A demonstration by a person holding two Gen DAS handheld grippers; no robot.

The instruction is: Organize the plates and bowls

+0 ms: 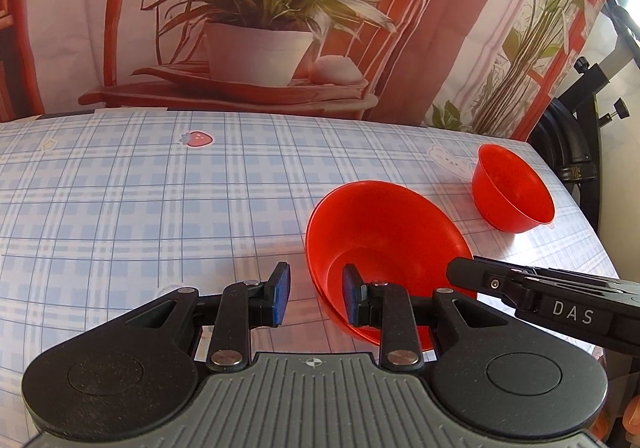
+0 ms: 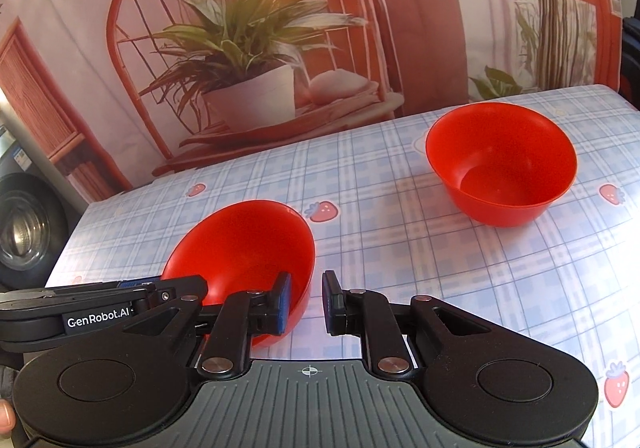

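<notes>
— Two red bowls are seen on the desk (image 2: 400, 248), which is covered by a blue plaid cloth printed with strawberries; a backdrop with a potted plant (image 2: 248, 59) is hung behind it.

— Where is each bowl placed?

— The near bowl (image 2: 240, 248) is tilted at the front, with both grippers at its rim. The far bowl (image 2: 500, 163) is set upright, well apart, toward the far right corner.

— How are the grippers held?

— The left gripper (image 1: 316, 298) is spread, its right finger inside the near bowl and its left finger outside; the rim is straddled but not clamped. The right gripper (image 2: 306, 302) is likewise parted, its left finger inside the bowl, its right finger over the cloth.
</notes>
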